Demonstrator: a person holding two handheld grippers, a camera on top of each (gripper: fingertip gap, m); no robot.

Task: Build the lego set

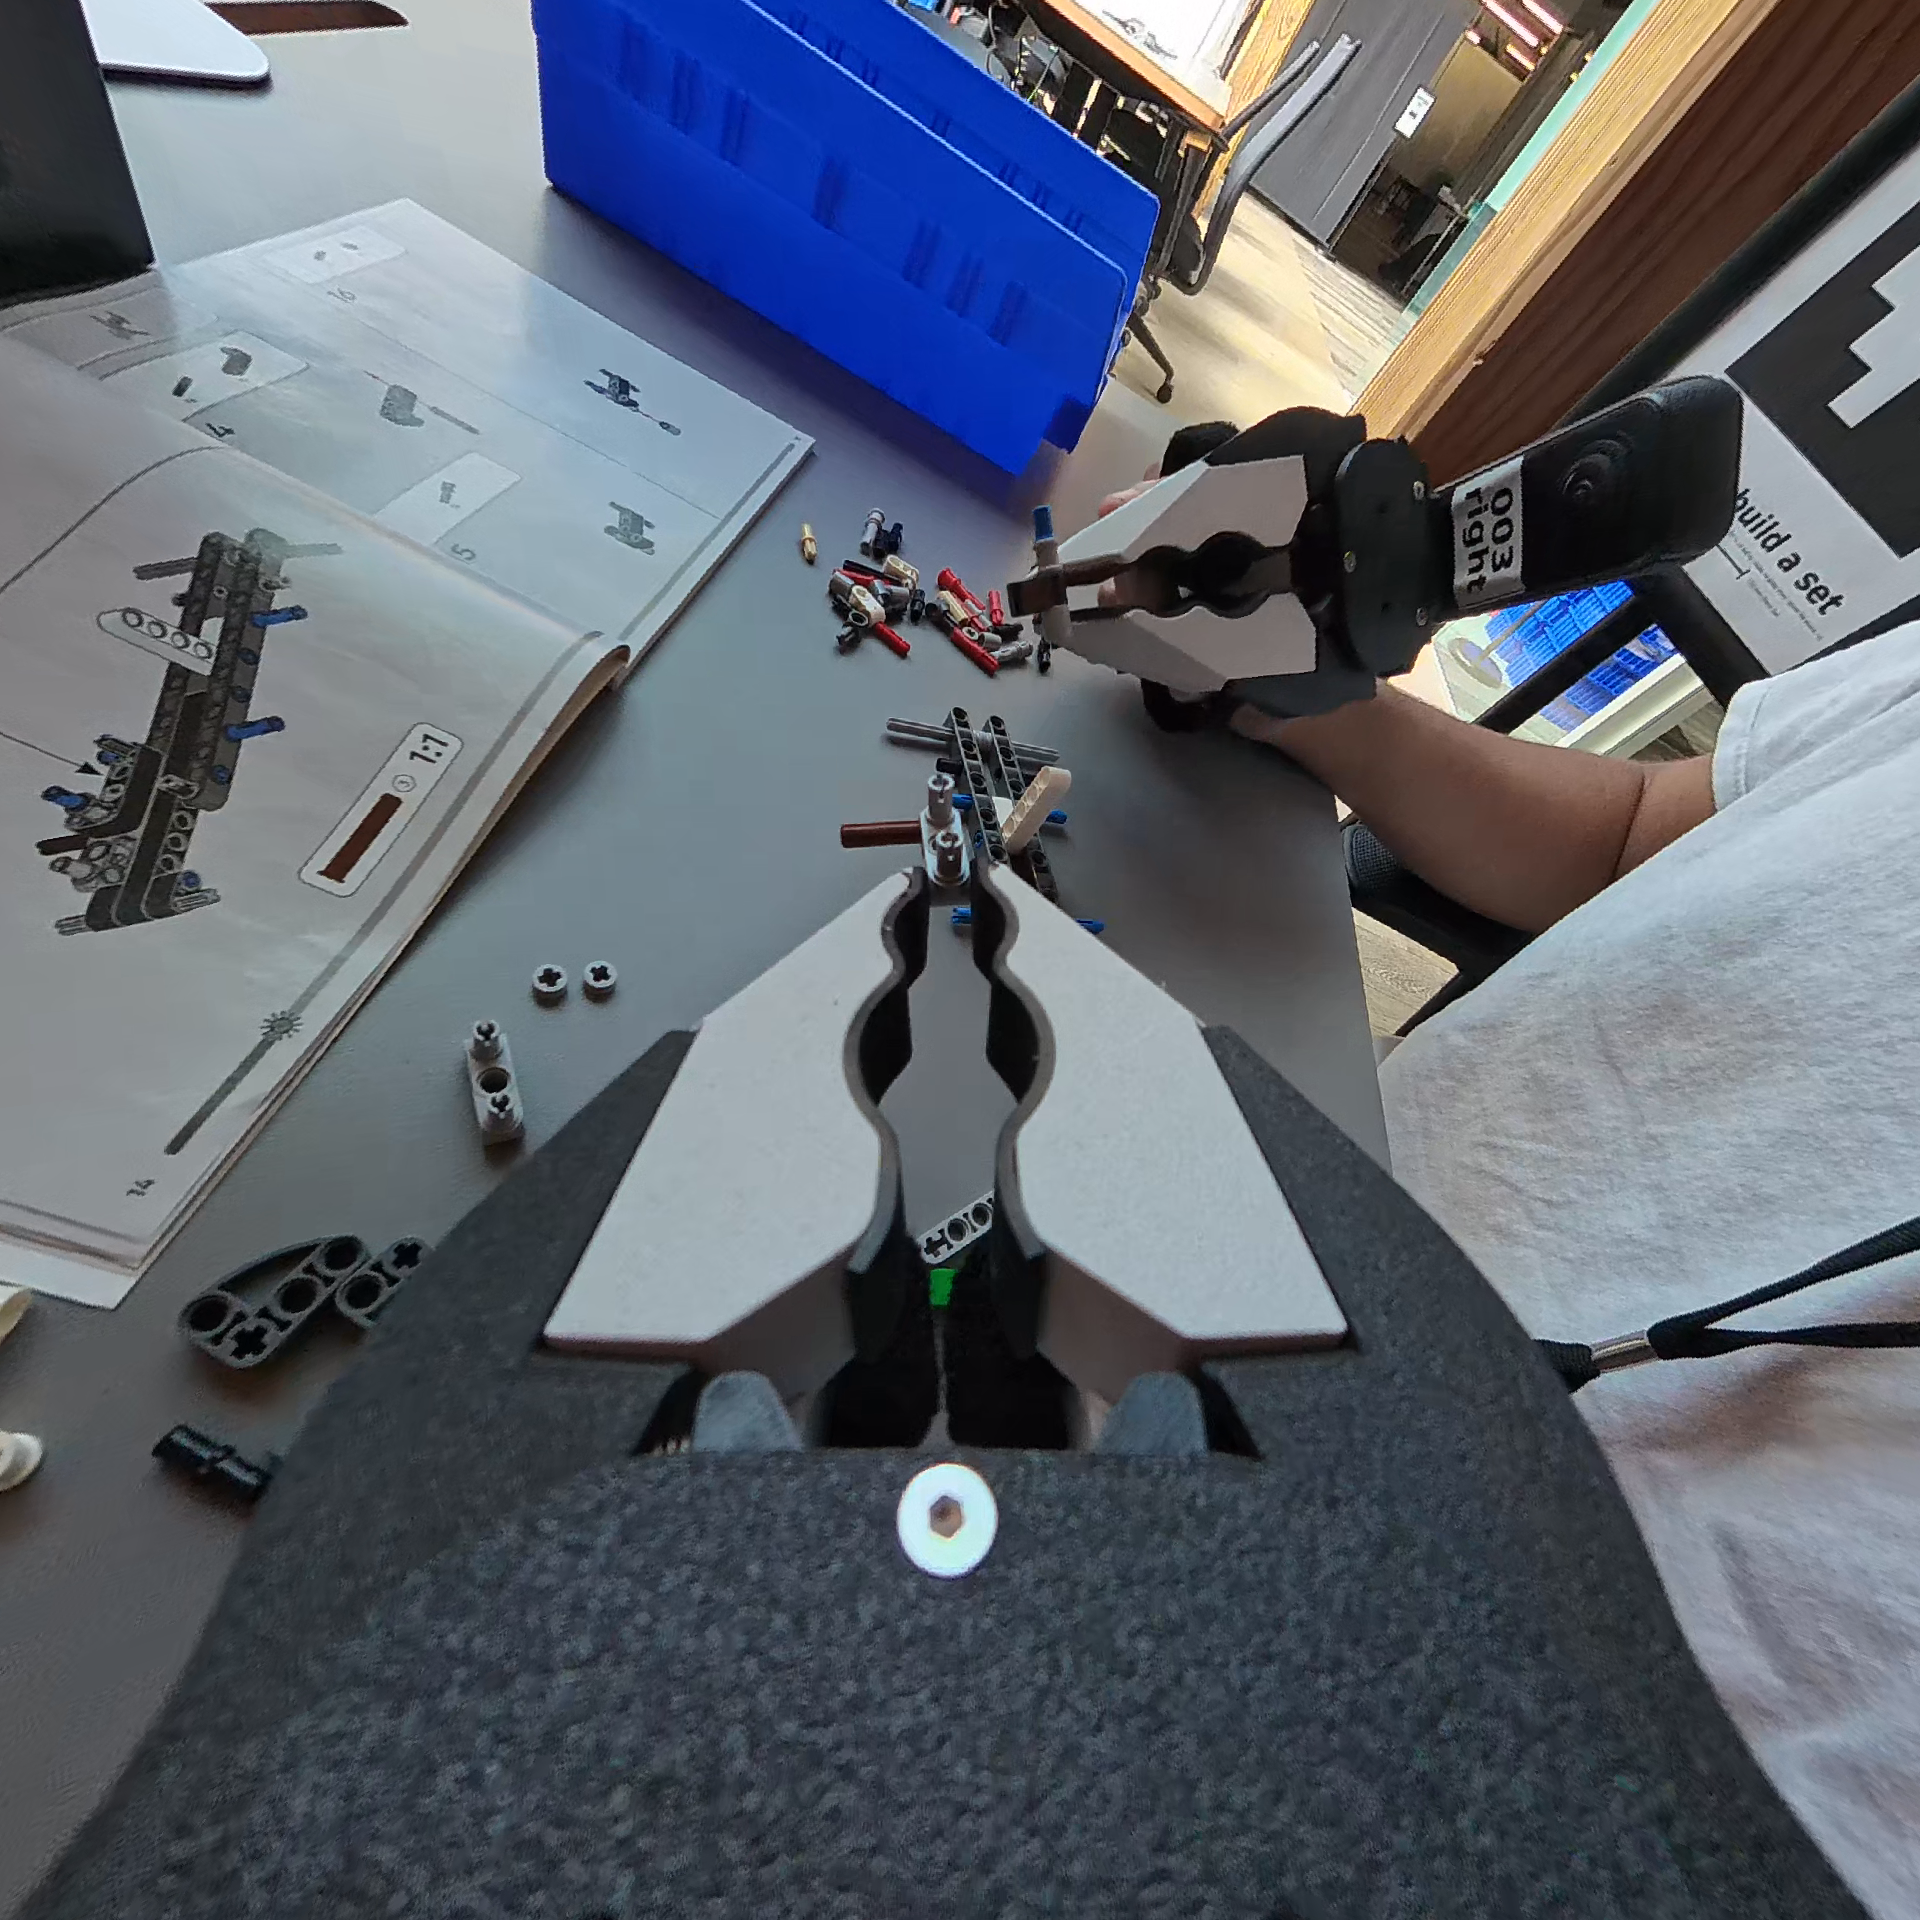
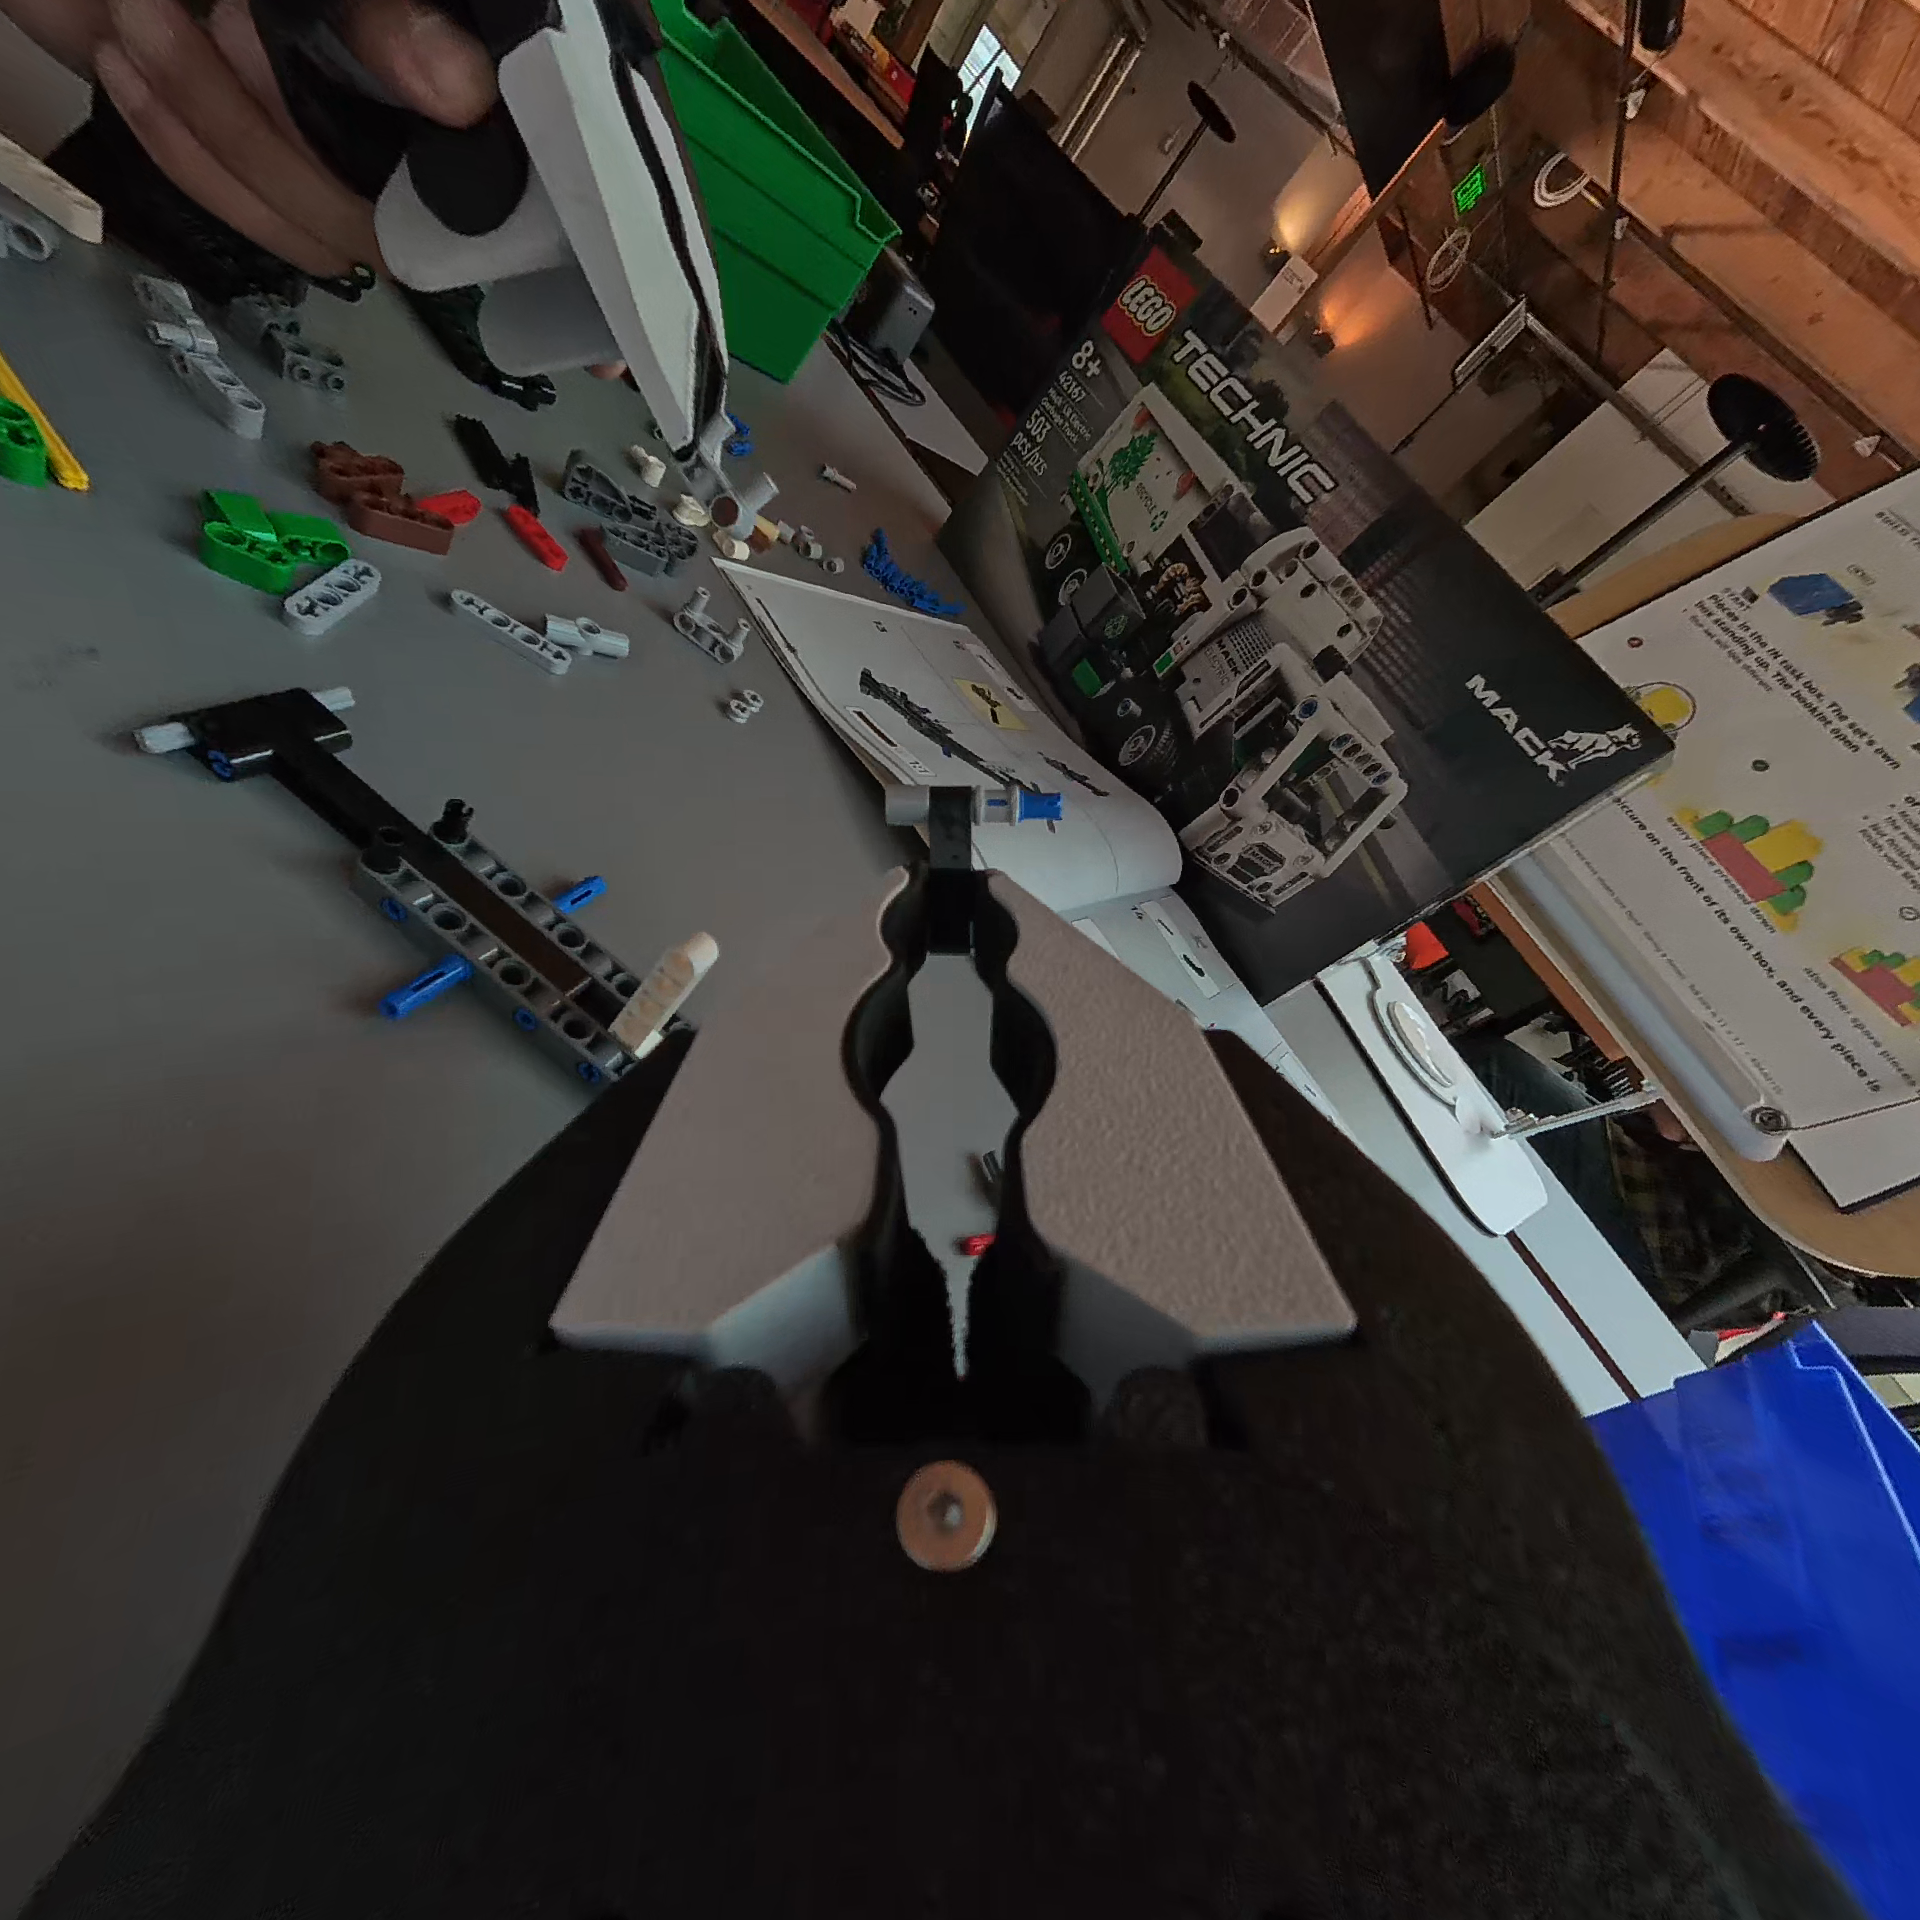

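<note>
The left claw [image 1: 948, 883] is pinching a small light-grey connector with a brown axle [image 1: 871, 833] through it, held above the dark bench [image 1: 675, 831] just in front of the part-built beam assembly [image 1: 992, 769], which lies flat with blue pins sticking out of its sides; in the right wrist view that assembly [image 2: 488, 914] shows as a long grey and black frame with a tan beam at its near end. The right claw [image 2: 948, 894] is pressed onto a short black piece carrying a grey cross-bar tipped with a blue pin [image 2: 1023, 805], lifted clear of the bench and turned sideways, probably so the pin end can be lined up with a hole. Each claw seems to hold one sub-part off the surface so the two can be mated, or brought to the frame, without disturbing the loose pieces. The pile of small red, black and tan pins [image 1: 930, 613] sits near the right claw, within easy reach, and the open instruction booklet [image 1: 312, 623] lies to the left where the current step stays readable. A blue bin [image 1: 831, 208] stands behind it, and the set's box [image 2: 1299, 644] leans upright beyond the booklet. I judge the build to be at an early stage, with many pieces unsorted
</note>
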